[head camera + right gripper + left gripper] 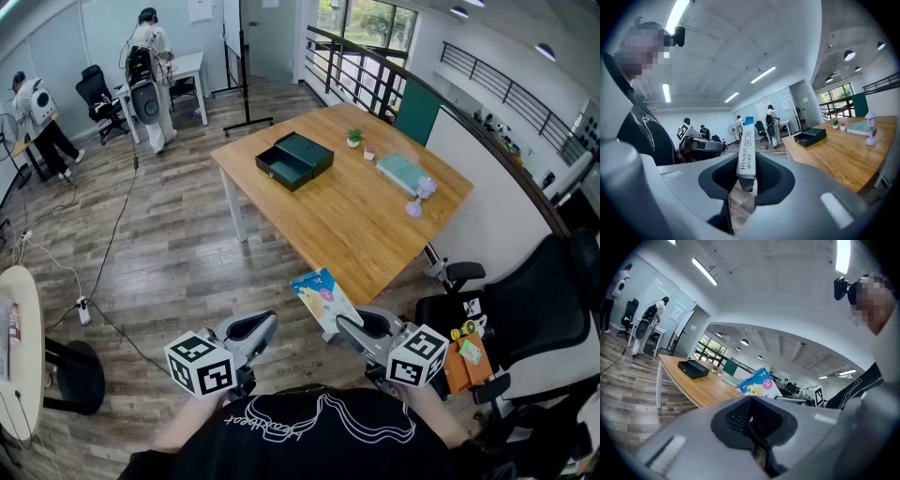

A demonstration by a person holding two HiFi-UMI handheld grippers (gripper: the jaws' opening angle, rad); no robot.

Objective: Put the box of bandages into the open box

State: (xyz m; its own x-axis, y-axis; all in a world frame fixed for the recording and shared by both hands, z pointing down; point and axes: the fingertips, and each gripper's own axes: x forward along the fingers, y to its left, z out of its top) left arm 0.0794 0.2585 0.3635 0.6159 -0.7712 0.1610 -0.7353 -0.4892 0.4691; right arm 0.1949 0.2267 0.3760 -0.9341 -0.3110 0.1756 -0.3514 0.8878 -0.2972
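1. Right gripper [345, 326] is clamped on the bandage box [323, 294], just off the table [375, 230].
2. Left gripper [265, 325]: jaws together, empty.
3. Best carried level across to the open box [293, 159] and lowered inside before release.

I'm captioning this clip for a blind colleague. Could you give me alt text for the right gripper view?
The right gripper is shut on the box of bandages, seen edge-on and pointing up. To the right, a wooden table carries the open box. The left gripper shows at left.
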